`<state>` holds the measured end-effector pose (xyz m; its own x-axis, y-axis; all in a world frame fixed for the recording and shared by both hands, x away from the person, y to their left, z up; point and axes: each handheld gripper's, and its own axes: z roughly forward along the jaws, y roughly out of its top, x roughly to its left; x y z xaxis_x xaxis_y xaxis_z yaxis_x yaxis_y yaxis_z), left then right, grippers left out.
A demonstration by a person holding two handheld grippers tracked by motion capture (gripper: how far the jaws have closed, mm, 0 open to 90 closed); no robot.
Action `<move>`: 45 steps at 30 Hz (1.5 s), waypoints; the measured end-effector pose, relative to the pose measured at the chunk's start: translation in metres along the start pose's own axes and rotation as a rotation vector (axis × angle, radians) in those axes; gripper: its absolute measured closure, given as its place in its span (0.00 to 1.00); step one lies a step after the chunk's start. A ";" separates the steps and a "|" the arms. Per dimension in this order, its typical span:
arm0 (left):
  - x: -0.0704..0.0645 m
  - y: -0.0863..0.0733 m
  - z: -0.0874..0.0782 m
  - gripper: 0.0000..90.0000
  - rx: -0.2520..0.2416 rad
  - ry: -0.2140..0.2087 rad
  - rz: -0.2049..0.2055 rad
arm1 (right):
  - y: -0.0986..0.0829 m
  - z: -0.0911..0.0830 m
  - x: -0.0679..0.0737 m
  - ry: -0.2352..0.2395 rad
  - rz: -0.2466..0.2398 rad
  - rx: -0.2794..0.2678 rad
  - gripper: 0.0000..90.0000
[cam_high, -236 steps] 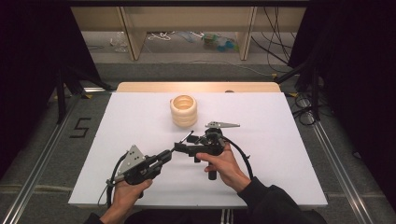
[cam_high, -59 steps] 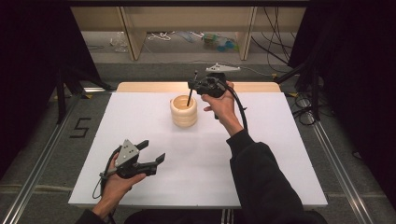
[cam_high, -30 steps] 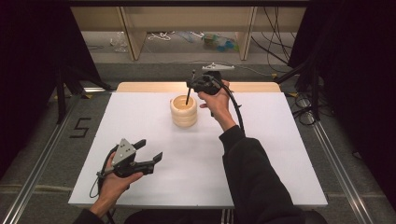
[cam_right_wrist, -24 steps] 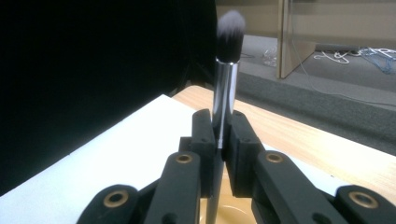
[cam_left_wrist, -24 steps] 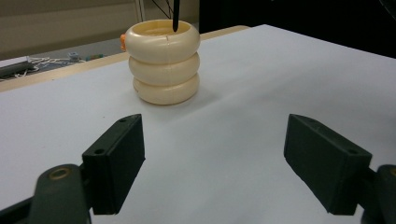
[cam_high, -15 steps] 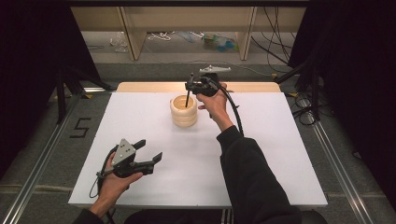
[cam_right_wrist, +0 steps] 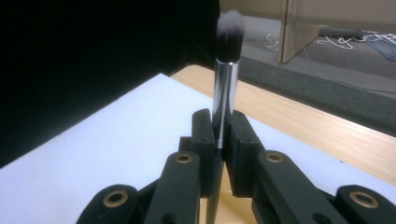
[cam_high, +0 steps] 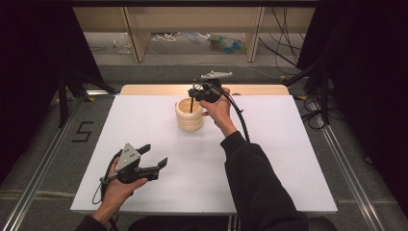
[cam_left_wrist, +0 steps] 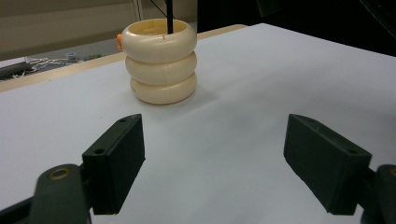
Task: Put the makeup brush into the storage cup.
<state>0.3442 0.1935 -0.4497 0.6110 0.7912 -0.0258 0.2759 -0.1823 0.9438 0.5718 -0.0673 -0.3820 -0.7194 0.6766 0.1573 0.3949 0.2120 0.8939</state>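
Right gripper (cam_right_wrist: 218, 135) clenched on upright makeup brush (cam_right_wrist: 227, 70), handle inside far cream ringed holder (cam_high: 189, 115), left gripper (cam_left_wrist: 212, 170) released, hovering near-left over white table (cam_high: 279, 144)

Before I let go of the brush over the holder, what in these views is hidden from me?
- Brush lower tip: in the right gripper view the right gripper covers it; in the high view it is too small to judge.
- Holder inside and bottom: in the left gripper view its rim hides them.
- Orange bit behind the holder: mostly hidden by the holder wall.
- Left gripper is open and away from the holder.
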 end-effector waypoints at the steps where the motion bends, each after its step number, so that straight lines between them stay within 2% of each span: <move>1: 0.000 0.000 0.000 0.23 -0.002 0.000 -0.001 | 0.000 0.000 0.001 0.002 0.006 0.005 0.93; 6: 0.000 0.000 0.000 0.23 -0.002 -0.002 -0.001 | -0.003 0.004 0.001 -0.006 0.002 0.019 0.92; 8: 0.000 0.000 0.001 0.23 -0.003 -0.004 -0.002 | -0.004 0.005 0.000 -0.007 0.032 0.026 0.75; 11: 0.000 -0.001 0.001 0.23 0.001 -0.002 0.000 | -0.004 0.005 0.000 -0.071 0.017 0.033 0.53; 12: 0.000 0.000 0.000 0.23 0.001 0.000 0.001 | -0.004 0.004 0.000 -0.078 0.038 0.036 0.48; 16: -0.001 -0.001 0.001 0.23 0.001 0.000 -0.001 | -0.003 0.000 -0.003 -0.110 0.042 0.035 0.36; 18: 0.000 0.000 0.000 0.23 0.000 0.001 0.000 | -0.004 -0.004 -0.005 -0.127 0.061 0.023 0.32; 20: 0.000 -0.001 0.001 0.23 0.002 0.000 -0.010 | -0.004 -0.007 -0.006 -0.126 0.057 0.008 0.31; 21: 0.000 -0.001 0.000 0.23 0.002 0.002 0.005 | -0.004 -0.010 -0.006 -0.128 0.066 0.013 0.30; 23: 0.000 -0.001 0.000 0.23 0.000 0.003 0.002 | -0.004 -0.014 -0.008 -0.146 0.067 0.004 0.29; 24: 0.001 0.000 0.001 0.23 -0.009 0.009 0.014 | -0.004 -0.017 -0.009 -0.146 0.058 -0.004 0.29; 26: 0.000 0.000 0.001 0.23 -0.004 0.002 0.009 | -0.004 -0.022 -0.010 -0.138 0.067 -0.010 0.29; 31: 0.001 0.000 0.000 0.23 -0.006 0.004 -0.004 | -0.008 -0.035 -0.007 -0.126 0.031 -0.005 0.24; 36: 0.001 0.000 0.000 0.23 -0.005 0.002 -0.001 | -0.015 -0.050 -0.005 -0.110 0.019 -0.008 0.23; 37: 0.002 0.000 0.001 0.23 -0.012 0.014 0.016 | -0.017 -0.053 -0.004 -0.105 0.017 -0.014 0.23; 38: 0.001 0.000 0.001 0.23 -0.013 0.009 0.025 | -0.018 -0.056 -0.003 -0.099 0.015 -0.021 0.23; 39: 0.000 -0.001 0.001 0.23 -0.009 0.005 0.006 | -0.019 -0.059 -0.002 -0.088 0.017 -0.022 0.23; 45: 0.000 -0.001 0.000 0.23 -0.004 0.007 -0.001 | -0.022 -0.075 0.004 -0.074 -0.001 -0.047 0.23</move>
<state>0.3442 0.1932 -0.4508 0.6059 0.7952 -0.0248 0.2733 -0.1788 0.9452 0.5173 -0.1225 -0.3699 -0.6750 0.7268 0.1270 0.3661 0.1805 0.9129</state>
